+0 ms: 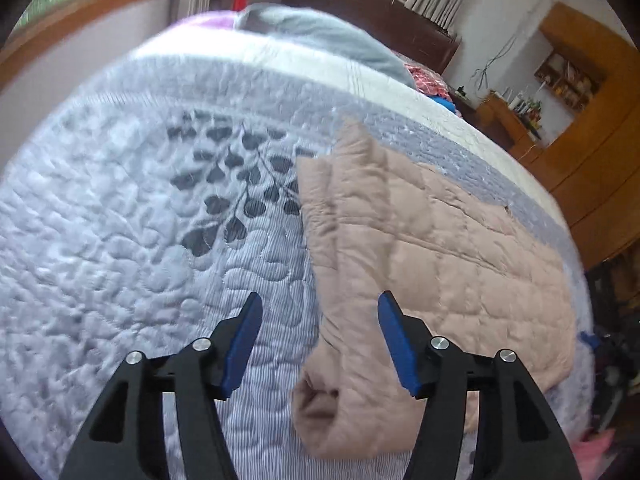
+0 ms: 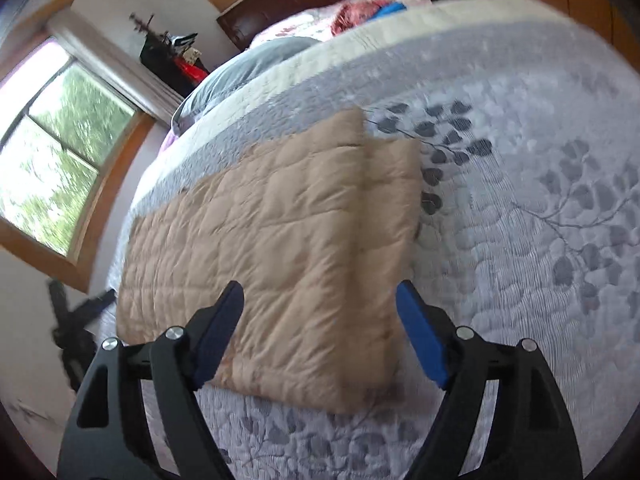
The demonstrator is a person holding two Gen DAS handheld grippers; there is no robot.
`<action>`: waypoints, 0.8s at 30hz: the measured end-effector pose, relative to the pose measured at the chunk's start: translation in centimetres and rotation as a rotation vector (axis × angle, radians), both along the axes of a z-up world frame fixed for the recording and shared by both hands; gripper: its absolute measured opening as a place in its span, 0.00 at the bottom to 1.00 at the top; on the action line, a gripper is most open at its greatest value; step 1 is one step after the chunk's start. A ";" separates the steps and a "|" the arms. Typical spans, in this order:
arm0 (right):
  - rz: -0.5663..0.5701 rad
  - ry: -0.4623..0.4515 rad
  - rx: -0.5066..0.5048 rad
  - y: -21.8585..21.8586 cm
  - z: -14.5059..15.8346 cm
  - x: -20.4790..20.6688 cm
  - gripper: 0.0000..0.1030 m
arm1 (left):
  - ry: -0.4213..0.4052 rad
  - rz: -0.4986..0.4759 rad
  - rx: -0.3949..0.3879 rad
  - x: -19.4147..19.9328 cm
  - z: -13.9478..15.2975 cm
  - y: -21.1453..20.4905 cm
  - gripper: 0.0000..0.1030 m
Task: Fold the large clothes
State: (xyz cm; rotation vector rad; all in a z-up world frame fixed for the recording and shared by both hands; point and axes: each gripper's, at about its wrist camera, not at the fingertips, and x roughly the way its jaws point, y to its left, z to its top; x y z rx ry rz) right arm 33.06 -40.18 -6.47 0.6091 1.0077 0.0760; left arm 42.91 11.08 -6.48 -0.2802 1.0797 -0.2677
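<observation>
1. A beige quilted jacket (image 1: 436,256) lies folded into a rough rectangle on a bed covered by a pale lavender bedspread (image 1: 120,208) with a grey leaf pattern.
2. The left gripper (image 1: 320,340) hangs above the jacket's near left edge with its blue-padded fingers (image 1: 244,344) spread wide, holding nothing. A rolled cuff or sleeve end sits just beneath and between them.
3. The right gripper (image 2: 320,332) hangs above the jacket's (image 2: 280,240) near corner, its fingers (image 2: 420,336) likewise spread apart and empty.
4. In the left wrist view, bare bedspread stretches wide to the left of the jacket; in the right wrist view, it opens to the right.
5. A grey pillow (image 2: 248,68) lies at the far end of the bed, well apart from the jacket.
6. A window (image 2: 52,160) and a wall border one side of the bed; wooden cabinets (image 1: 592,152) stand on the other.
</observation>
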 end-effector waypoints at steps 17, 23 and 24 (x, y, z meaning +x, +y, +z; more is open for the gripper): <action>0.070 0.033 0.175 -1.4 -5.5 4.9 0.82 | 0.081 -0.130 -0.285 5.7 -5.2 -2.8 0.70; 0.090 0.028 0.198 -0.1 -5.2 5.9 0.38 | 0.120 -0.128 -0.328 6.3 -5.5 -4.3 0.44; 0.092 0.018 0.213 -0.1 -4.9 5.6 0.28 | 0.136 -0.109 -0.361 6.2 -5.6 -4.4 0.37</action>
